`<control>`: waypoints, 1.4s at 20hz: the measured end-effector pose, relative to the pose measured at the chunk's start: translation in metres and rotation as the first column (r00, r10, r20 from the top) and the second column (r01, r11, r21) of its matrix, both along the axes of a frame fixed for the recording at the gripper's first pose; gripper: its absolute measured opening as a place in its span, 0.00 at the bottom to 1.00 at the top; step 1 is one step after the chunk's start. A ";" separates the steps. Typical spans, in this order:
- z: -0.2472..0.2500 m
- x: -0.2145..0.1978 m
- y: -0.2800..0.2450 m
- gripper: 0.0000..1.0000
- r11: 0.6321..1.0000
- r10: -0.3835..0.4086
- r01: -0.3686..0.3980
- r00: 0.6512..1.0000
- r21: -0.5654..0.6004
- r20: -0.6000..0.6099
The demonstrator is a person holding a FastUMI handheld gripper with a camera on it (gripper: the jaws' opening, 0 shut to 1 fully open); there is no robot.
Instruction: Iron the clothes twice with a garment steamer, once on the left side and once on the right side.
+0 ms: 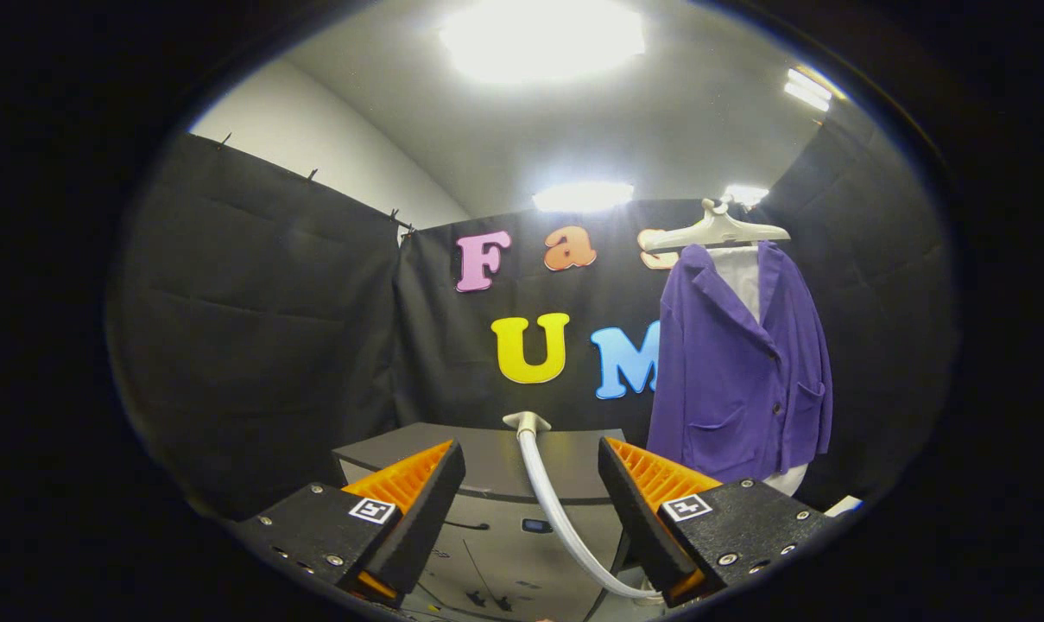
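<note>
A purple jacket (742, 363) over a white shirt hangs on a white hanger (716, 231), beyond my right finger and against the booth's back wall. The steamer's pale head (527, 422) stands upright on a grey cabinet (487, 466), and its white hose (556, 510) curves down toward me between my fingers. My gripper (532, 462) is open, its two fingers set wide apart on either side of the hose and touching nothing. The steamer head sits just ahead of the fingertips.
The grey cabinet has a dark top and a front panel with a small handle (465, 524). Black cloth walls close the booth at the left, back and right. A small white object (843, 505) lies low at the right, below the jacket.
</note>
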State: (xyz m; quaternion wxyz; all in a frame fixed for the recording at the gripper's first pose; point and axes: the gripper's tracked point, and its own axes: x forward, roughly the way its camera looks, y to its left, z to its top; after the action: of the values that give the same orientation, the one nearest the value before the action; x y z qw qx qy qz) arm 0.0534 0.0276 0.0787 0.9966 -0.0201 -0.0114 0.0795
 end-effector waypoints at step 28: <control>0.020 0.296 0.058 0.96 0.948 0.314 -0.305 0.856 0.089 -0.410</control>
State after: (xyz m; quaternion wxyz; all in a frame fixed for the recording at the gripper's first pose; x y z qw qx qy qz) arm 0.3492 0.0860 0.0989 0.9500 0.0101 0.1987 0.2408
